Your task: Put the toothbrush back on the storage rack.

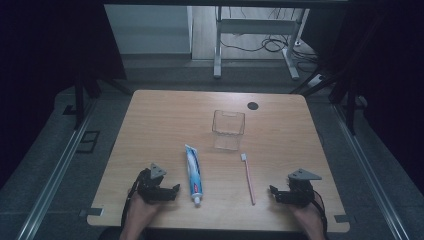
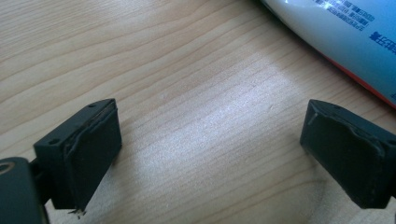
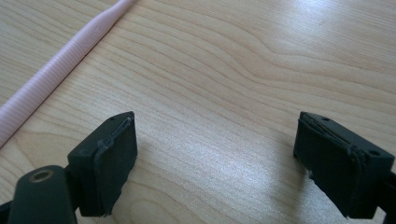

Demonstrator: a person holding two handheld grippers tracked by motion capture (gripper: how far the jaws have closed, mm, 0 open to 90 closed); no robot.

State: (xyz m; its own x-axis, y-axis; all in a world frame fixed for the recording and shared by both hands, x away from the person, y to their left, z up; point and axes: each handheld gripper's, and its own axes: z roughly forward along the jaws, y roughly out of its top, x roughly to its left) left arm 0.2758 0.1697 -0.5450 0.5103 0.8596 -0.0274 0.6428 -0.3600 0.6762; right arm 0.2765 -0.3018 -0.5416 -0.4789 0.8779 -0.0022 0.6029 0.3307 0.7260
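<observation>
A blue and white toothpaste tube (image 1: 193, 174) lies lengthwise on the wooden table (image 1: 160, 115), cap toward me. To its right a pink toothbrush (image 1: 248, 178) lies with its bristles at the far end. Beyond them stands a clear plastic cup (image 1: 228, 129). My left gripper (image 1: 172, 190) rests low on the table just left of the tube, open with bare wood between its jaws; the toothpaste tube (image 2: 345, 35) crosses the upper right corner of the left gripper view. My right gripper (image 1: 274, 193) sits right of the toothbrush, open and empty, and the toothbrush handle (image 3: 56, 74) runs past its left jaw.
A small black round mark (image 1: 253, 105) sits near the table's far edge. Beyond the table are white desk legs (image 1: 218, 50) and cables on the floor. Metal rails (image 1: 55, 170) run along both sides of the table.
</observation>
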